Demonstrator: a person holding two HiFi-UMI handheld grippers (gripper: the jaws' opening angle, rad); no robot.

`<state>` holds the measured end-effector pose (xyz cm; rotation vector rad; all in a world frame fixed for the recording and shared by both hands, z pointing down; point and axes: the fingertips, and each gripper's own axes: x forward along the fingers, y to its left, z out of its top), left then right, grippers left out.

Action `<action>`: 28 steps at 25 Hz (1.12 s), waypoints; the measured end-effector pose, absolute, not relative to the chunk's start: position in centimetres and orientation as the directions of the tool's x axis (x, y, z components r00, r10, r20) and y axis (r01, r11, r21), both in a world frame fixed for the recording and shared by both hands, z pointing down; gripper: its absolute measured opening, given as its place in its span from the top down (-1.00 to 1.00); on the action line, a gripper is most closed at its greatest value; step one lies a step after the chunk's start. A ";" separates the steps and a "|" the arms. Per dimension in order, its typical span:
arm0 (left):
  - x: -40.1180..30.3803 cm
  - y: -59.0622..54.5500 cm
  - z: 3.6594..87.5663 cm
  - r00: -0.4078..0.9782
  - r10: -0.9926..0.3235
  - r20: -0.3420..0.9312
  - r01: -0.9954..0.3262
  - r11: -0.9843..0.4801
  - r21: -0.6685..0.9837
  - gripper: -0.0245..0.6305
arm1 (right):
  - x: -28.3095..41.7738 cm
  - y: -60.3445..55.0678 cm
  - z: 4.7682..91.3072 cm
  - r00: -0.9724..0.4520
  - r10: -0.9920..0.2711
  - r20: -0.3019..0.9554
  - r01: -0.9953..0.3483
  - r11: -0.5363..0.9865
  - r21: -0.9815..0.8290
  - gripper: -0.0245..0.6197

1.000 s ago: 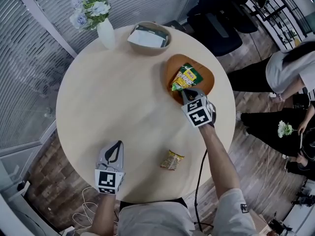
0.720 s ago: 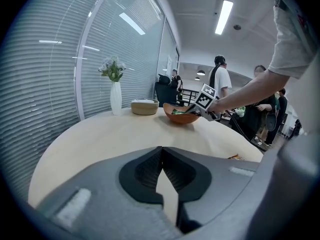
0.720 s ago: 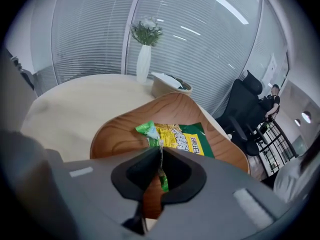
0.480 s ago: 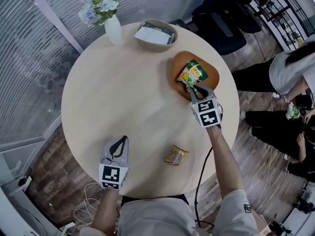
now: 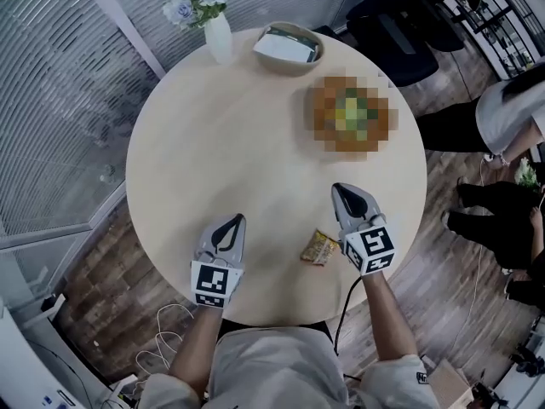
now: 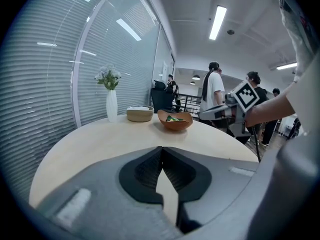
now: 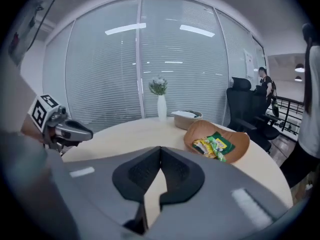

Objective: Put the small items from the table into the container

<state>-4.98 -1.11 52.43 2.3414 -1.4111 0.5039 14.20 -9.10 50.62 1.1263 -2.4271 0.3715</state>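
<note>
A small yellow snack packet (image 5: 321,247) lies on the round beige table (image 5: 221,143) near its front edge. My right gripper (image 5: 344,191) hovers shut and empty just right of that packet. The orange bowl (image 7: 241,141) at the far right holds green and yellow packets (image 7: 215,146); in the head view a mosaic patch covers it. My left gripper (image 5: 233,222) rests low over the table's near left, shut, with nothing between its jaws. The left gripper view shows the bowl (image 6: 175,120) far ahead and the right gripper (image 6: 226,112) beside it.
A white vase of flowers (image 5: 215,25) and a beige bowl (image 5: 289,48) with a white item stand at the table's far edge. A dark office chair (image 5: 393,25) and people (image 5: 511,109) are beyond the table on the right.
My right gripper let go of the green packet in the orange bowl, then pulled back and up toward the near edge, beside the yellow packet. The left gripper stayed put.
</note>
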 end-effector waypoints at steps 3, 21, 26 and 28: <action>-4.5 -0.6 52.2 0.448 -0.758 0.474 -0.886 -0.447 0.123 0.95 | 12.9 -4.5 51.0 -0.591 -0.649 0.480 -0.767 0.637 -0.083 0.91; -1.1 2.4 52.7 0.571 -0.673 0.471 -0.807 -0.565 0.171 0.96 | 13.9 8.4 56.1 -0.477 -0.630 0.612 -0.847 0.515 -0.131 0.91; -0.9 2.3 52.5 0.575 -0.678 0.459 -0.807 -0.561 0.182 0.95 | 16.4 8.2 59.6 -0.343 -0.601 0.722 -0.900 0.432 -0.068 0.68; -1.1 2.4 52.8 0.568 -0.676 0.469 -0.810 -0.560 0.174 0.95 | 16.9 8.3 61.0 -0.322 -0.566 0.759 -0.906 0.417 -0.073 0.57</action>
